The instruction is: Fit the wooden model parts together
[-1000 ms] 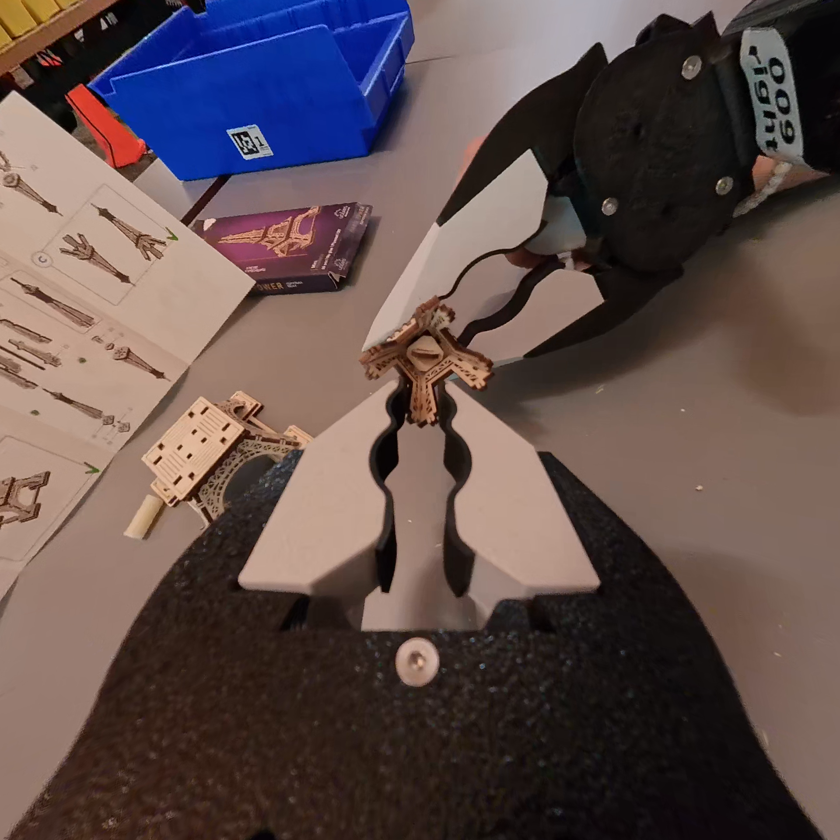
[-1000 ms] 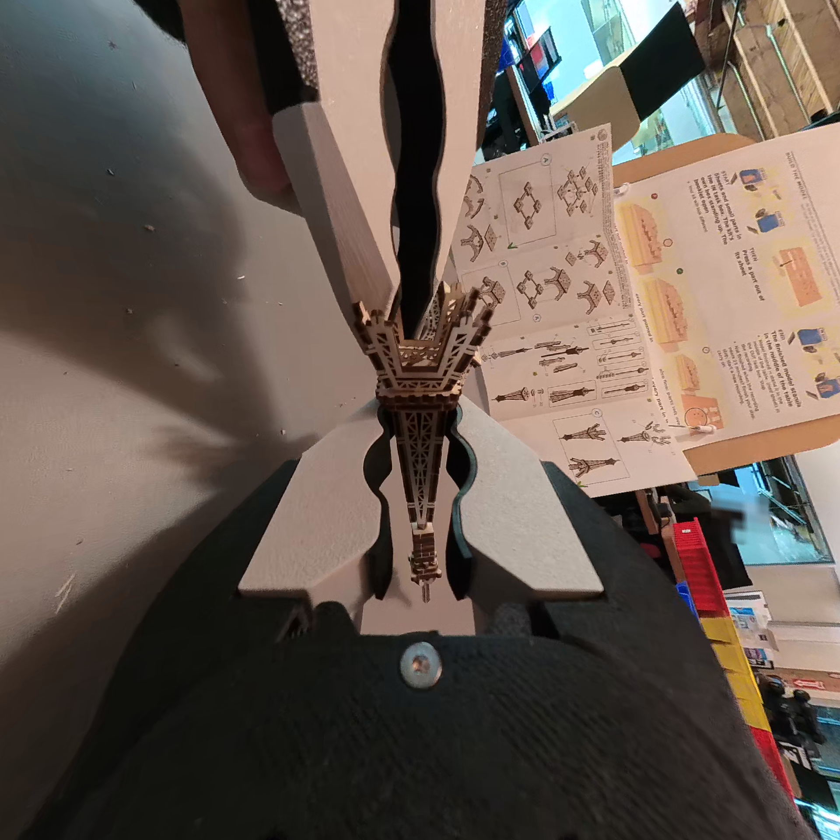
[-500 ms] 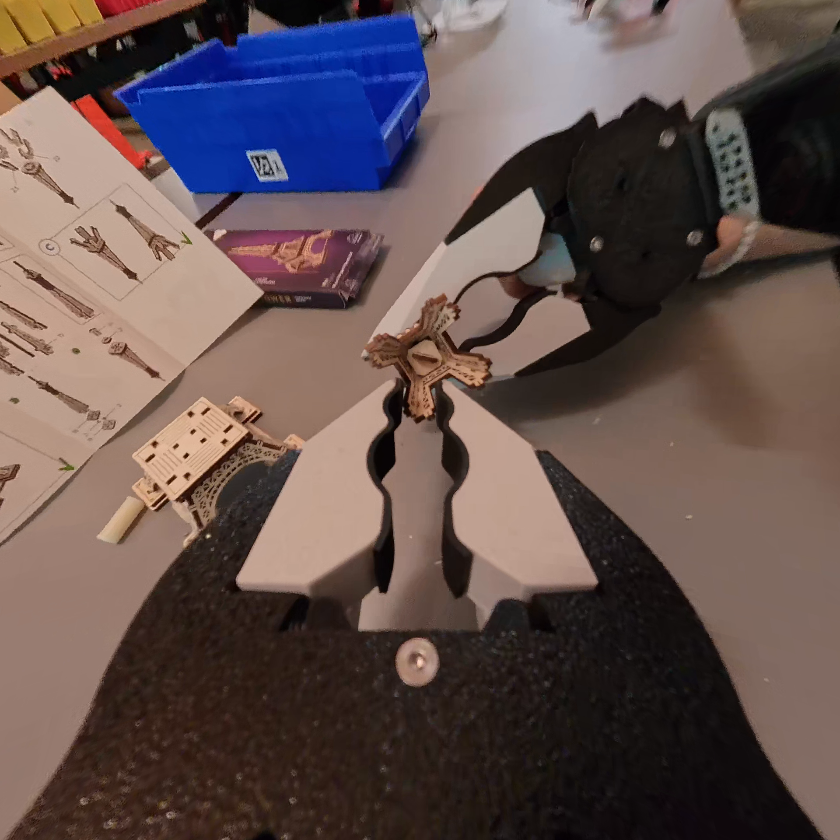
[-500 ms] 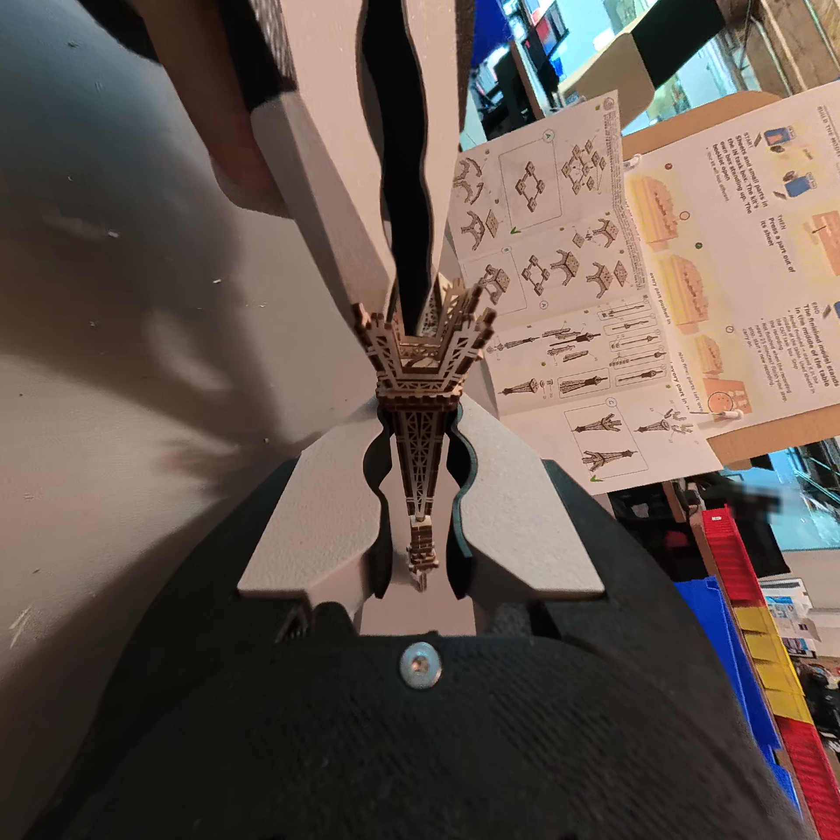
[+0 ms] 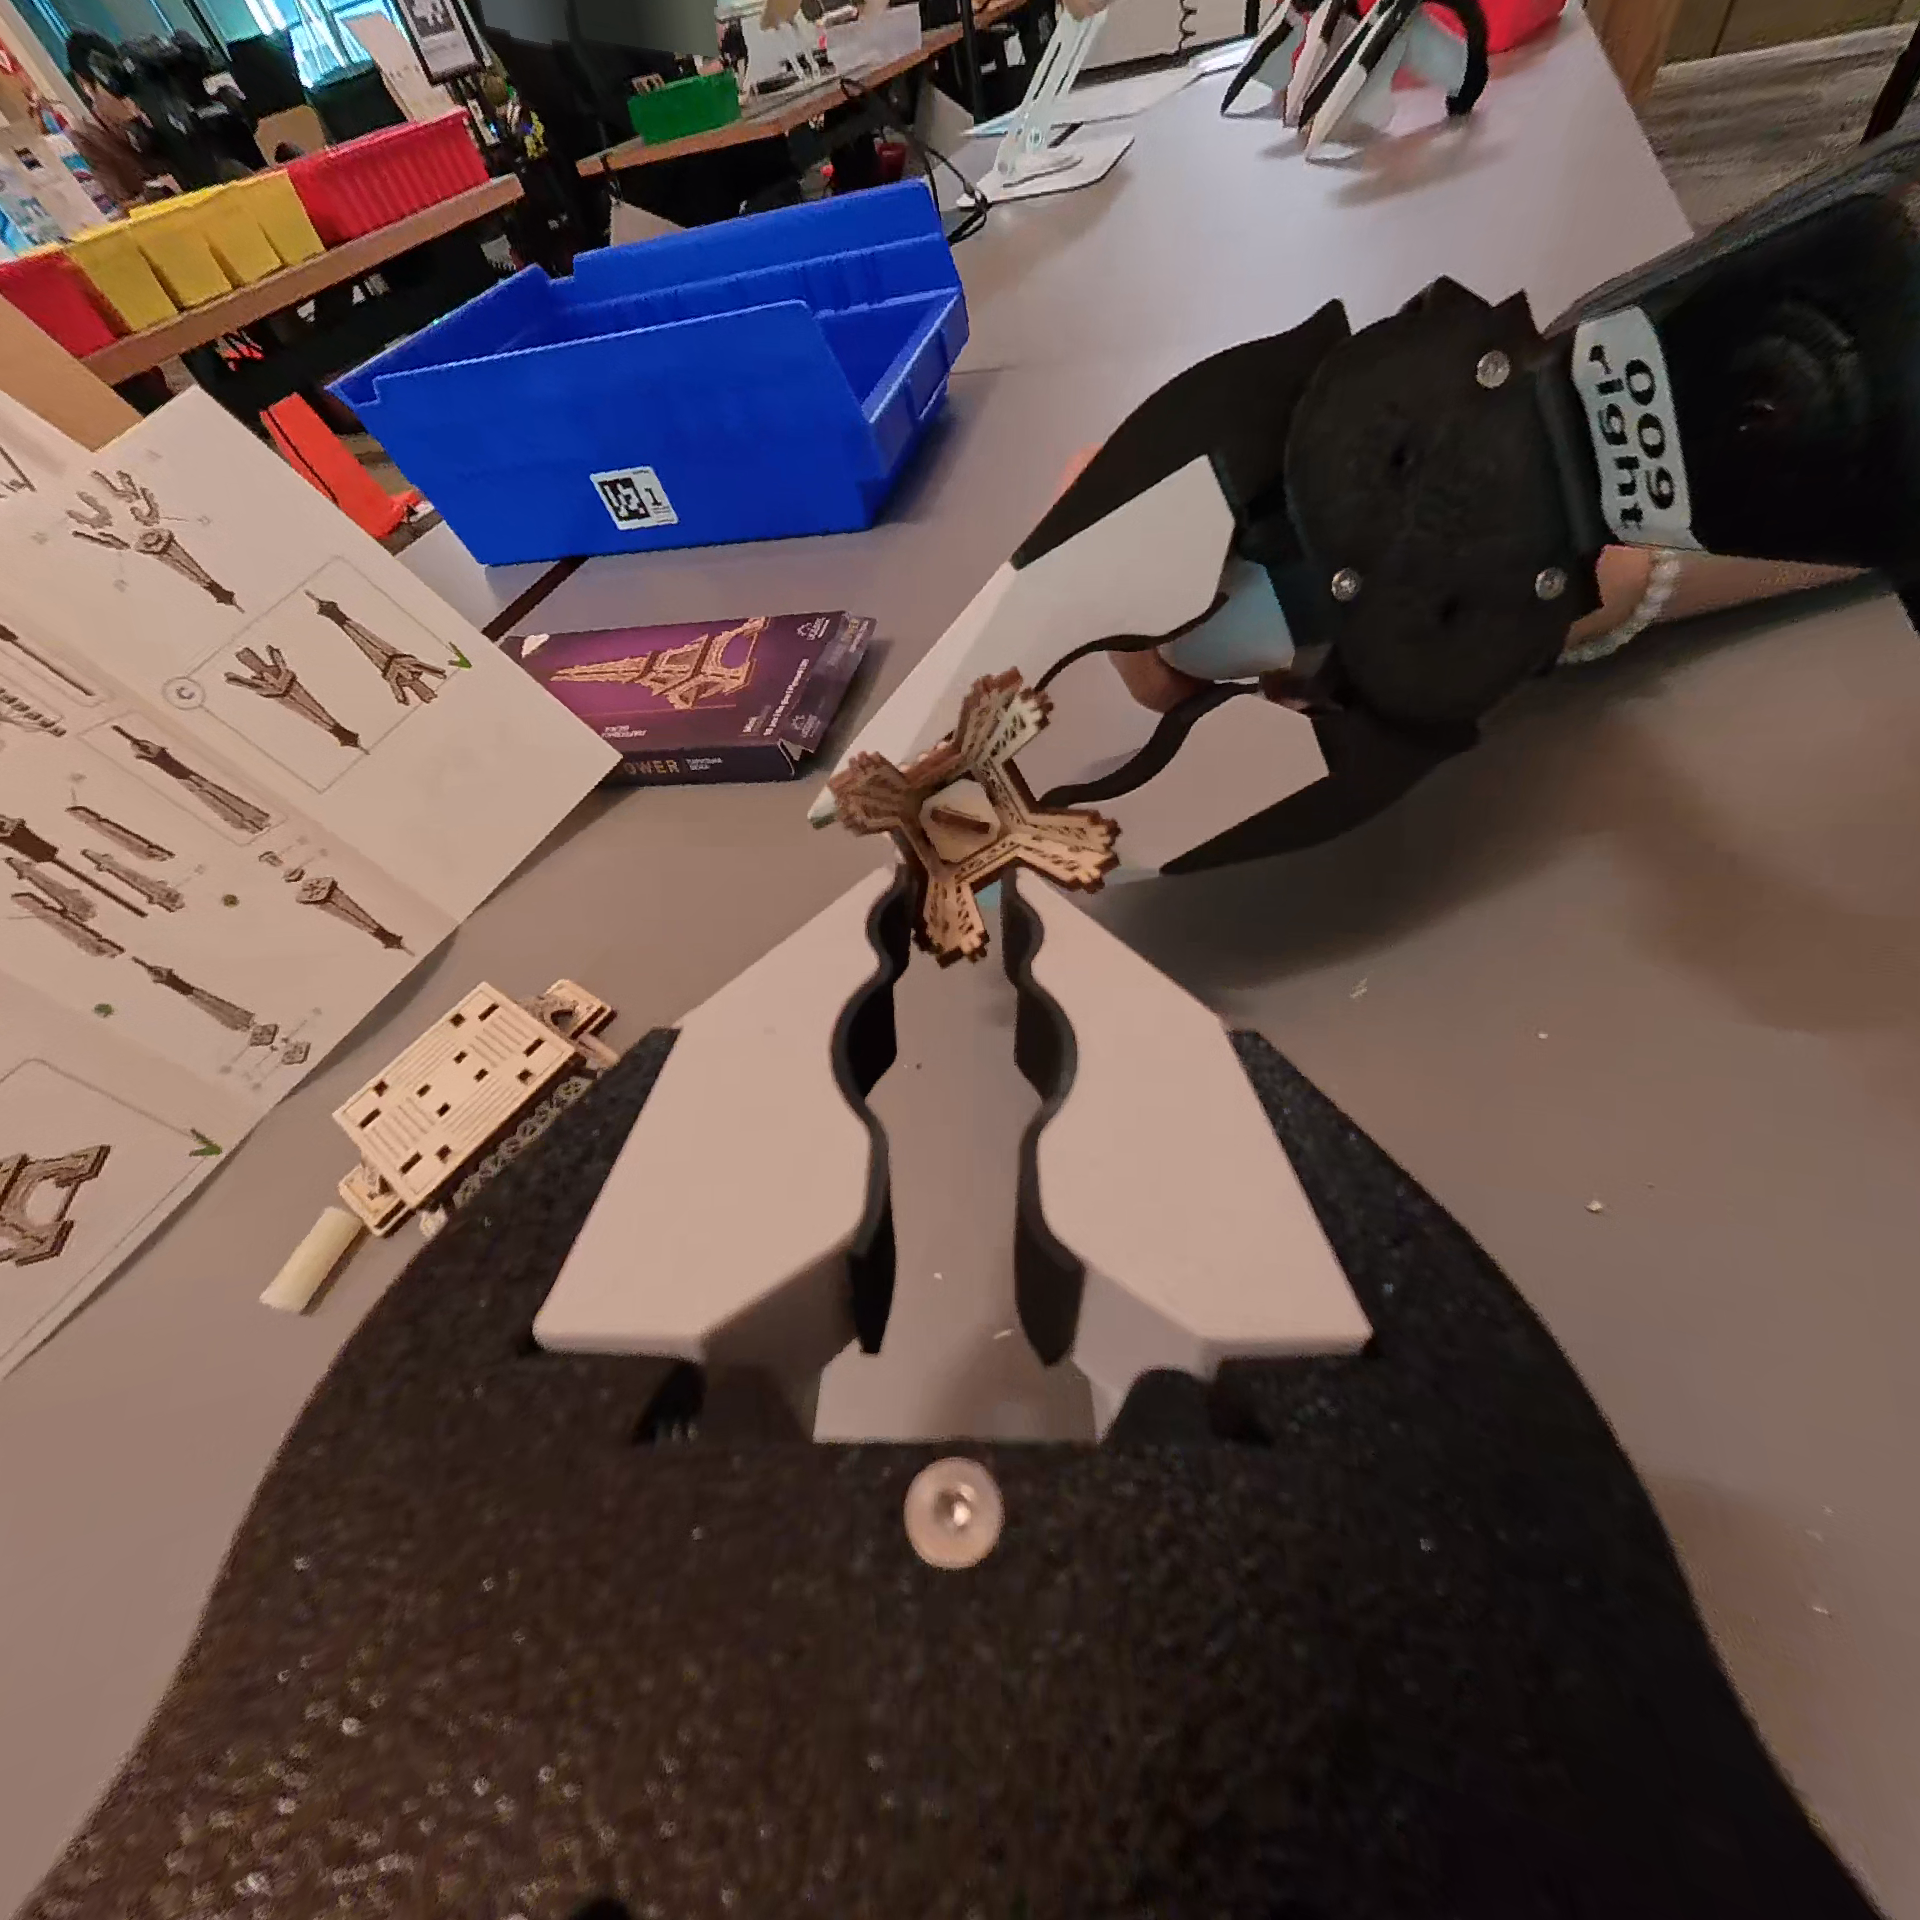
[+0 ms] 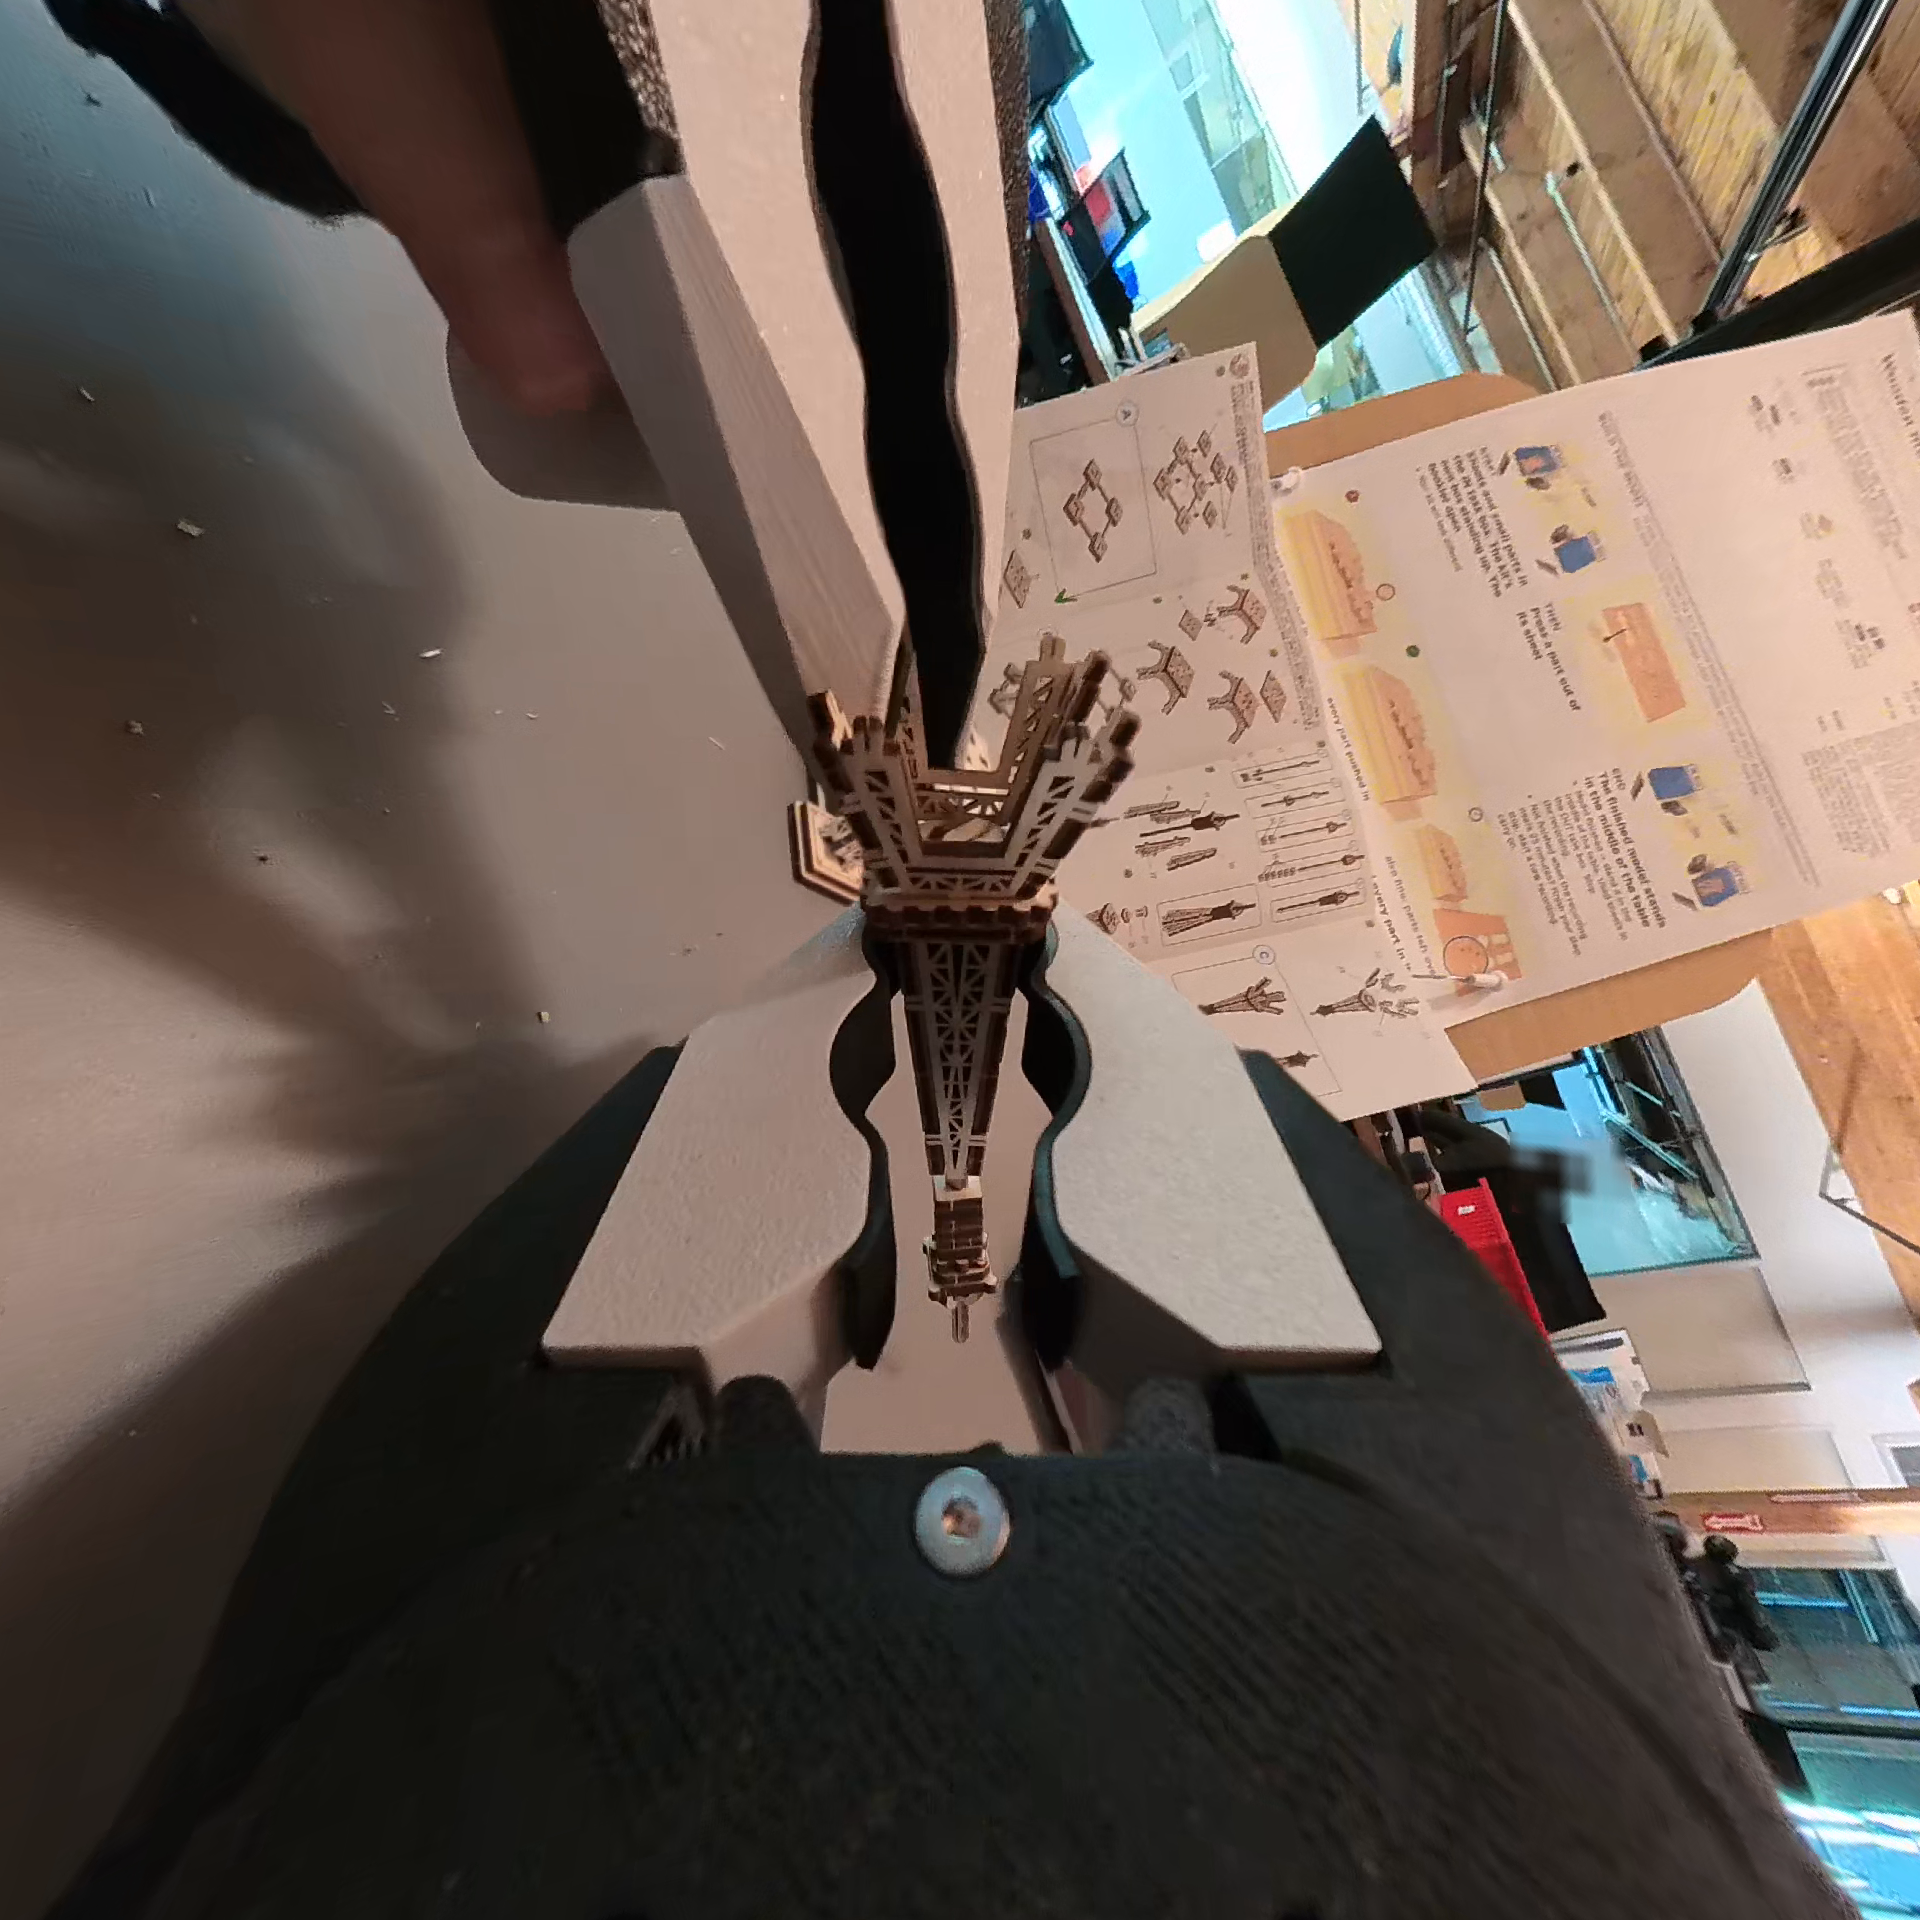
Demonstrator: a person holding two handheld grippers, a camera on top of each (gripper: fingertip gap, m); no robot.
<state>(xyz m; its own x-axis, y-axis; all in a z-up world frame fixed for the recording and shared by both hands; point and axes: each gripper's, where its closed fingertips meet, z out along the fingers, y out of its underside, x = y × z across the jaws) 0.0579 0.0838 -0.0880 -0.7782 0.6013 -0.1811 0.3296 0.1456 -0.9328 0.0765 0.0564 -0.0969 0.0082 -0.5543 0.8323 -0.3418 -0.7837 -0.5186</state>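
**Tower top held between two tools above the table**

The tower top [image 6: 961,997] is laser-cut wood, pale with burnt-brown edges, its sides an open lattice. It tapers from four splayed, stepped legs to a thin spire. The right tool [image 6: 956,940] is clamped on the shaft just under the flared end, its grey wavy-edged fingers [image 6: 727,1164] set in a coarse black body. The spire points back toward that tool's camera; the legs point away, so the long axis lies along the fingers. The left tool [image 5: 951,914] meets the flared end from the opposite side, gripping one leg [image 5: 951,920] at its tips.

On the grey table [image 5: 1507,1143], strewn with wood crumbs, lie a flat-topped lattice base [image 5: 457,1091] and a small cream stick [image 5: 312,1257], left of the left tool. Farther off lie a purple box [image 5: 696,696], a glossy blue bin [image 5: 665,405] and printed instruction sheets [image 5: 208,810]. The left tool's black body hides part of the base
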